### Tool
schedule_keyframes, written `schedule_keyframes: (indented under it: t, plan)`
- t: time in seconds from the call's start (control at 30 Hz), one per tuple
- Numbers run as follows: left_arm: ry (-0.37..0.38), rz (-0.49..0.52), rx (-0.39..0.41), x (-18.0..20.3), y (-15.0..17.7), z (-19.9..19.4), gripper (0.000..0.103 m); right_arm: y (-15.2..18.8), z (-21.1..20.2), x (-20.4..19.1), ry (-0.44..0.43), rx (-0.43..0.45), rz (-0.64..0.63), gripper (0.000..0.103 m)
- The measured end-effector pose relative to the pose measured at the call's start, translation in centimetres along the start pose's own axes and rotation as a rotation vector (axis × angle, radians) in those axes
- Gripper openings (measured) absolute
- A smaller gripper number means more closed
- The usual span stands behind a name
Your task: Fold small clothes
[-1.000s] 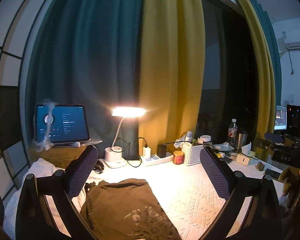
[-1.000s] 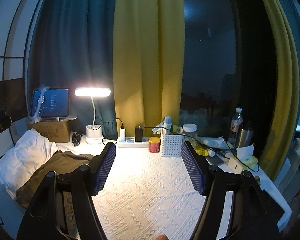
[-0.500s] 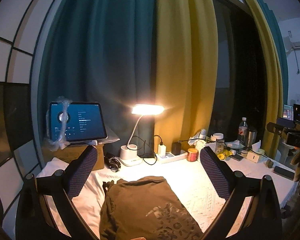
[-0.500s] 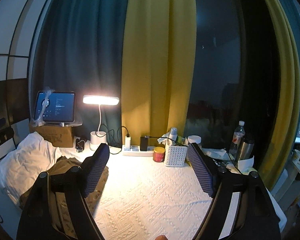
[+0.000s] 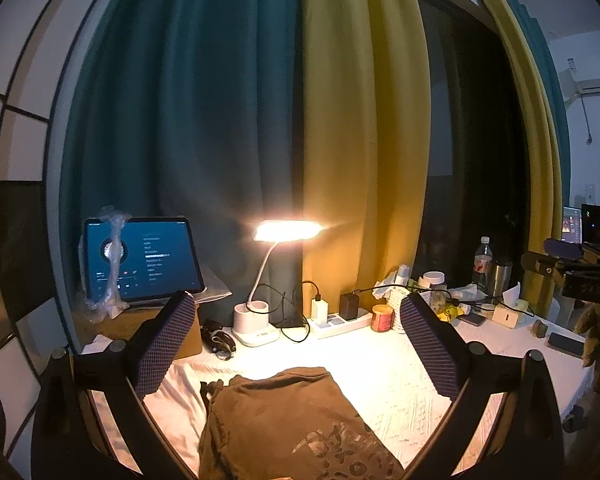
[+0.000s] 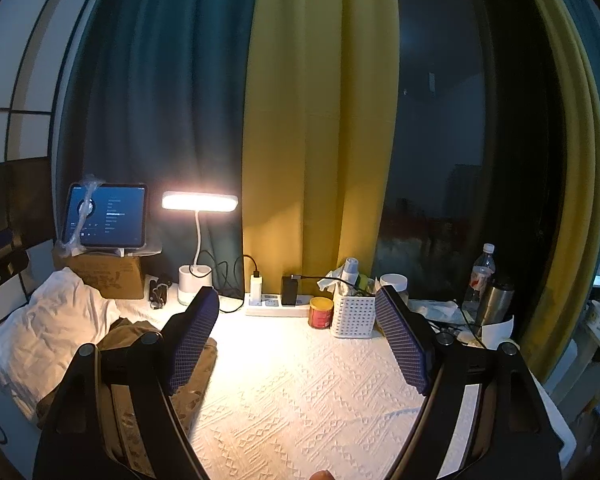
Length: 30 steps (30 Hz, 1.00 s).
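A brown garment with a dark print (image 5: 296,420) lies folded on the white textured cloth (image 5: 384,364), low in the left wrist view. My left gripper (image 5: 296,340) is open and empty, held above the garment's far edge. In the right wrist view the same garment (image 6: 198,372) lies at the lower left, partly hidden behind my left finger. My right gripper (image 6: 296,336) is open and empty over the bare cloth (image 6: 300,392), to the right of the garment.
At the back stand a lit desk lamp (image 6: 198,204), a tablet (image 6: 108,220) on a cardboard box (image 6: 104,276), a power strip (image 6: 278,306), a red tin (image 6: 321,312), a white basket (image 6: 354,314), bottles (image 6: 478,276). A white pillow (image 6: 48,328) lies left.
Both grippers have tilted up and drawn back slightly; the left view has shifted so the garment sits more central. Jaws stay open.
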<state>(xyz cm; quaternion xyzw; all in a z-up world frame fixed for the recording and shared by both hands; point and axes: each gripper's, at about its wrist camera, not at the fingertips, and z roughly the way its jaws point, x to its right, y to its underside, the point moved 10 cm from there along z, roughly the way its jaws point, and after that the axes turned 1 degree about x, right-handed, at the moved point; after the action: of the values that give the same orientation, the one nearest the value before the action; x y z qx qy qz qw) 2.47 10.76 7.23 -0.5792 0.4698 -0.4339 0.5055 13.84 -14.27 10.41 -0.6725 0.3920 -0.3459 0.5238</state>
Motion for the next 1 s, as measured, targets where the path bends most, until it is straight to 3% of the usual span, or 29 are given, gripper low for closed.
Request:
schedule_keyframes:
  t: [1.0]
  plan:
    - [0.014, -0.008, -0.034, 0.7, 0.9, 1.3, 0.101, 1.0, 1.2, 0.6, -0.002, -0.022, 0.011, 0.083]
